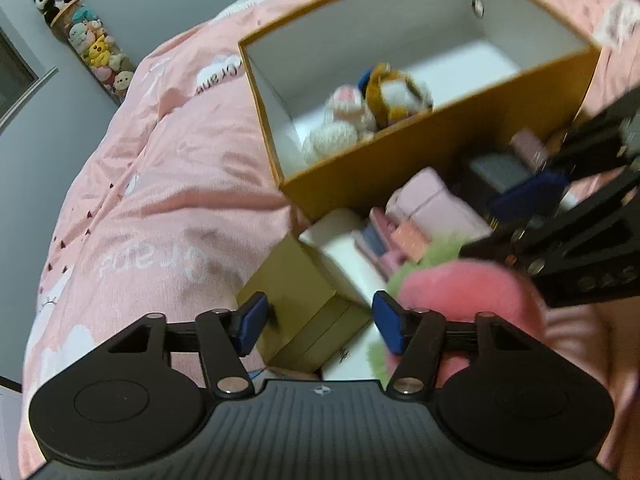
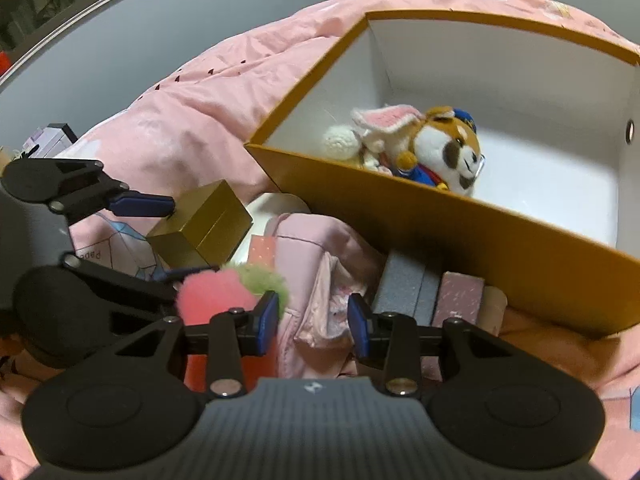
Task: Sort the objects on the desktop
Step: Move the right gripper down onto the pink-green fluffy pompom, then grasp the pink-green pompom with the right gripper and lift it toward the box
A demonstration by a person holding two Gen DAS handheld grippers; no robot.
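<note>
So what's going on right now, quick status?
Left gripper open over gold box. Right gripper open, empty. Plush toys already in orange box.

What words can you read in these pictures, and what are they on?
"Crane": upside down, first letter unsure, white print on the pink quilt.
Bigger white print lower on the quilt: too blurred to read.
"Pape": upside down, ending unclear, on the blue-and-white sheet.
Nothing else is readable.
</note>
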